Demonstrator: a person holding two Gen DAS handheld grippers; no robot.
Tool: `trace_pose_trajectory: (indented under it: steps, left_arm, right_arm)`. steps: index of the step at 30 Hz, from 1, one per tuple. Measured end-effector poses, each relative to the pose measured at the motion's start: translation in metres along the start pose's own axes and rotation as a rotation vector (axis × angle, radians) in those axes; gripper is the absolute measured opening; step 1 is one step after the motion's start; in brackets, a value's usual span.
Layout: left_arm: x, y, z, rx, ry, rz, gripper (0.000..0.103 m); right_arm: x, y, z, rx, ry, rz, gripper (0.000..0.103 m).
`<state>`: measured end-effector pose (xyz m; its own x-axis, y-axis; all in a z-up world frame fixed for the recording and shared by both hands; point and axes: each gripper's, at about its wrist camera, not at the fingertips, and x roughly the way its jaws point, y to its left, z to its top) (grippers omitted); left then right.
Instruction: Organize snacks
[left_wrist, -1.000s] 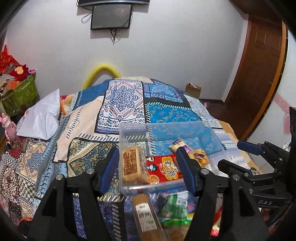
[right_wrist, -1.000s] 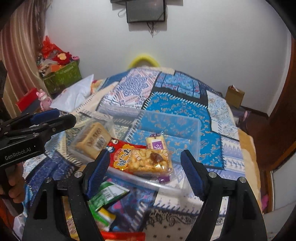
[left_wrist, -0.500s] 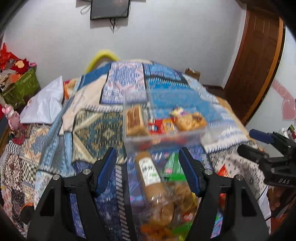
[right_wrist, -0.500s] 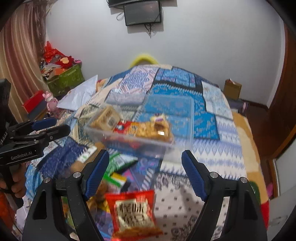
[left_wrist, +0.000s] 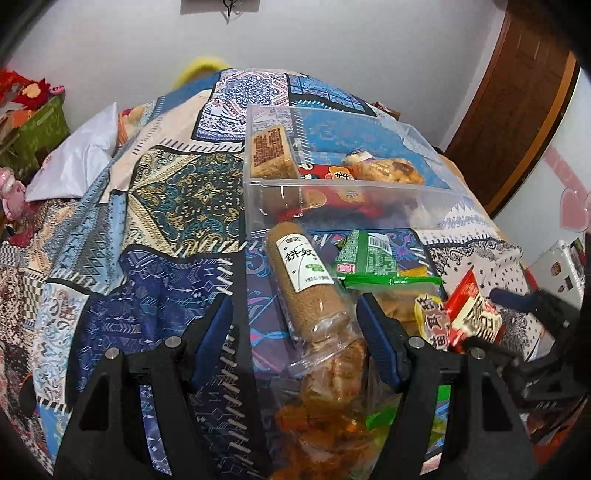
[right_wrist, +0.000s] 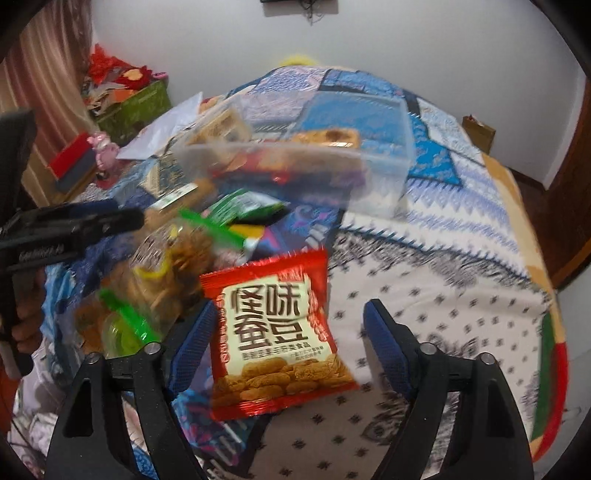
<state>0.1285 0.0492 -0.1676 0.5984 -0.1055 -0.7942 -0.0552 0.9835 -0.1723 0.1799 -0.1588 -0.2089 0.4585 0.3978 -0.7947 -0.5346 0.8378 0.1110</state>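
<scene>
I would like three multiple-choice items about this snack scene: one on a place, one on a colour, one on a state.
1. Where does the red snack packet lie?
A. in the clear plastic box
B. on the bedspread between the right claw's fingers
C. on the pillow

2. What colour are the claw pads?
A. blue
B. yellow
C. white

3. The right claw is:
A. clamped on the packet
B. not gripping
C. out of view

B: the packet lies between the fingers. A: the pads are blue. B: the jaws are opening, with gaps beside the packet.
</scene>
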Motion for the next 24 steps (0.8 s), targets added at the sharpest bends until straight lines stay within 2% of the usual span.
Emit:
trace_pose_trajectory:
  steps: [8,12,16,21,24]
  left_arm:
    - [0.031,-0.002,0.014,-0.025,0.039,-0.009,0.068]
    - [0.047,0.001,0.021,-0.052,0.078,-0.030,0.059]
    - [0.057,0.005,0.022,-0.077,0.112,-0.069,0.051]
    - [0.054,0.008,0.018,-0.082,0.100,-0.079,0.042]
    - [0.049,0.013,0.014,-0.089,0.092,-0.081,0.039]
  right_arm:
    - [0.007,-0.011,0.001,0.036,0.003,0.057,0.082]
    - [0.007,-0.011,0.000,0.036,-0.004,0.065,0.082]
    - [0.007,-0.016,0.003,0.054,-0.014,0.082,0.071]
    - [0.007,-0.023,0.009,0.099,-0.024,0.057,0.071]
    - [0.005,-0.022,0.010,0.101,-0.010,0.085,0.071]
